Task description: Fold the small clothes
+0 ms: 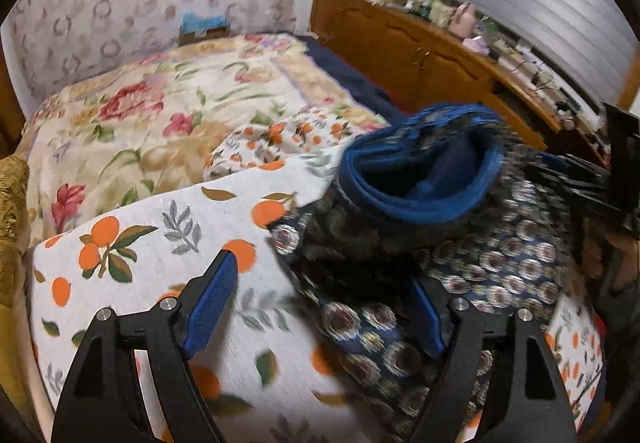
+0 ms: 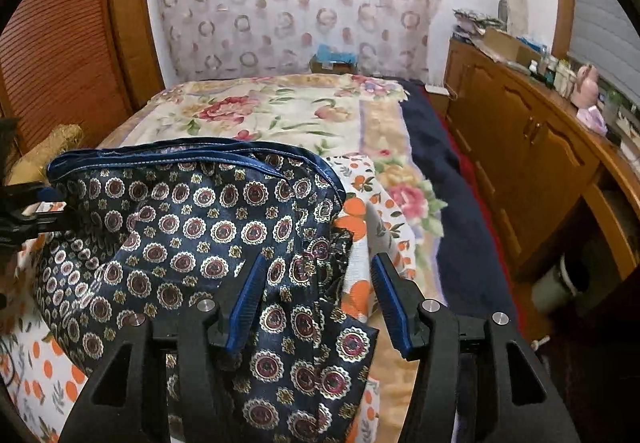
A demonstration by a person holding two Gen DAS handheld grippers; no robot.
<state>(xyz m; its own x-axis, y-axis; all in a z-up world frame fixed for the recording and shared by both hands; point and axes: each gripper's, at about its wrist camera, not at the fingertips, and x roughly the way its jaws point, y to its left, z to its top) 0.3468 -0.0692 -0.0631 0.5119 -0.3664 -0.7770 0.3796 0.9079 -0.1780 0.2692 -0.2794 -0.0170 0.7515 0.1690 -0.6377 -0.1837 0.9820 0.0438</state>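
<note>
A navy patterned garment (image 2: 180, 227) lies heaped on an orange-print cloth (image 1: 132, 243) at the near end of a bed (image 2: 280, 111). The left hand-held gripper (image 1: 324, 307) has its jaws spread wide, one pad over the garment's edge, gripping nothing. The right hand-held gripper (image 2: 320, 303) is half open astride a fold, not pinching. The slippery-looking fabric could slump and undo its fold, or a closing jaw might catch the cloth beneath.
</note>
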